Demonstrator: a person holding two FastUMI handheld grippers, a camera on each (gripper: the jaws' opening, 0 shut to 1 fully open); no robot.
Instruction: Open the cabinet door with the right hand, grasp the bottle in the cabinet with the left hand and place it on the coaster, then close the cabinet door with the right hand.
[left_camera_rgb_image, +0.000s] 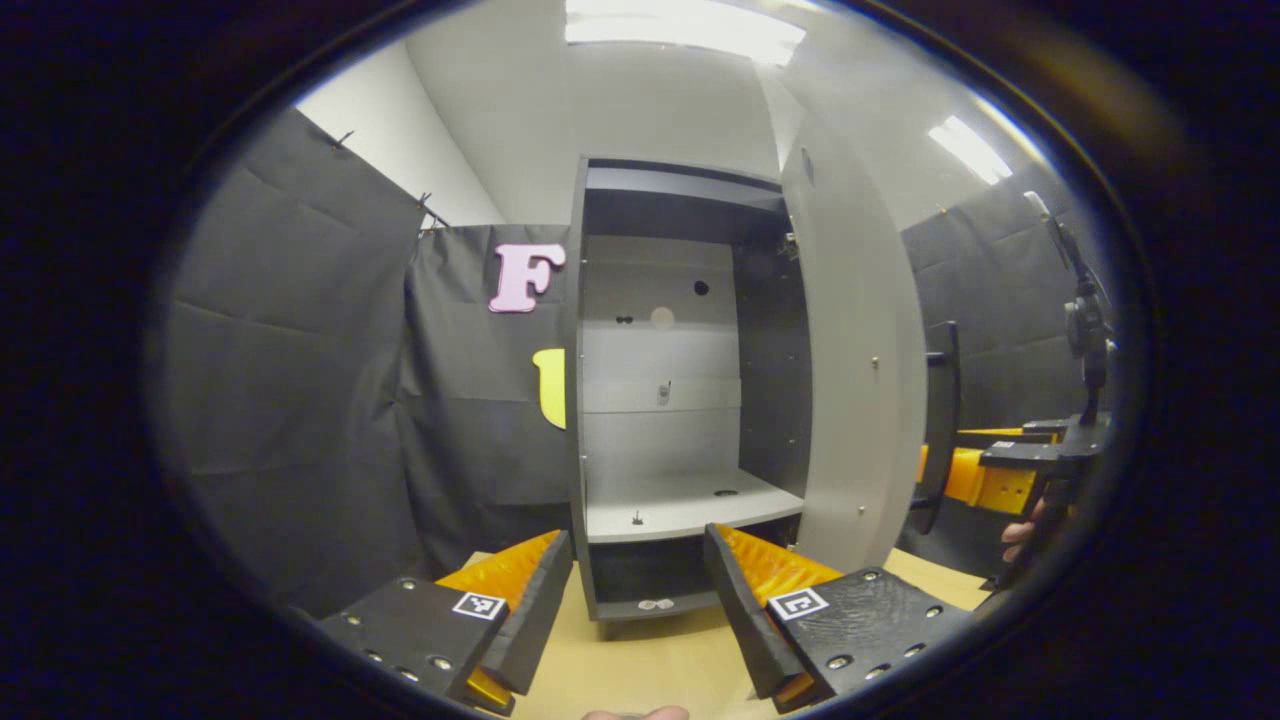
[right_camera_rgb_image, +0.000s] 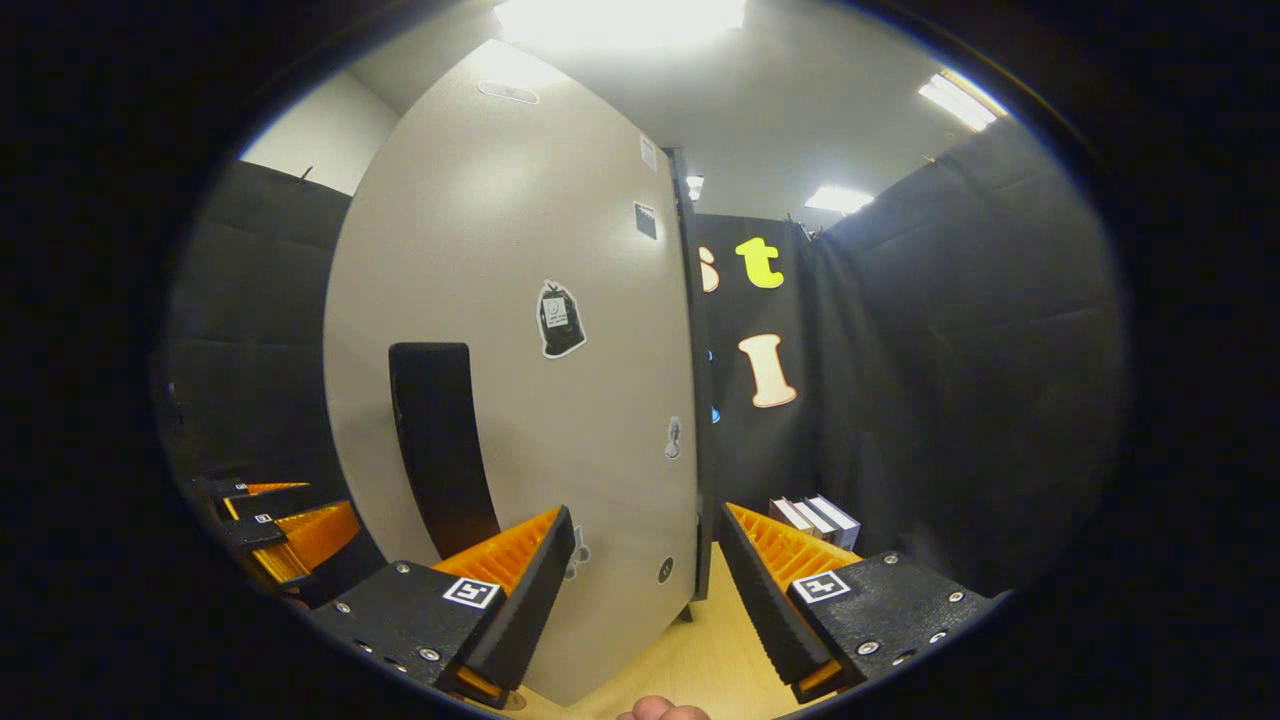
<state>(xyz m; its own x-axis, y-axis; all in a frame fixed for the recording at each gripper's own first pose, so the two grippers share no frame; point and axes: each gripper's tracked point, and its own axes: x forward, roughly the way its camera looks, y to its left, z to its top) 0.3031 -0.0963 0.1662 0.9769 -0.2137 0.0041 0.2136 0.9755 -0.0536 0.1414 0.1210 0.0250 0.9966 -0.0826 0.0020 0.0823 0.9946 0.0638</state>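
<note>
Bottle not in either pair of tongs; left tongs (left_camera_rgb_image: 638, 590) wide open, nothing between the fingers, low over the table (left_camera_rgb_image: 650, 670) and aimed straight into the cabinet (left_camera_rgb_image: 577, 400); right tongs (right_camera_rgb_image: 645, 590) equally wide open and empty, close to the outer face of the cabinet door (right_camera_rgb_image: 520, 250), with the dark vertical handle (right_camera_rgb_image: 440, 450) just left of the left finger, not gripped; no contact with the door that can be made out. Door swung well out, hinged on the cabinet's right side. Lower shelf (left_camera_rgb_image: 680, 505) bare apart from small fittings, upper shelves likewise; bottle's place: cannot tell from here. Judging by open door, bare shelves and empty left tongs, probably past the bottle transfer and at the closing step, though not certain. Next move, on that reading: shift right tongs left onto the handle or lay them flat on the door face, then push the door round on its hinge; pull left tongs back out of the sweep first, since the fingers sit right in front of the opening. Stack of books (right_camera_rgb_image: 815, 515) beyond the door on the right, clear of the swing.
</note>
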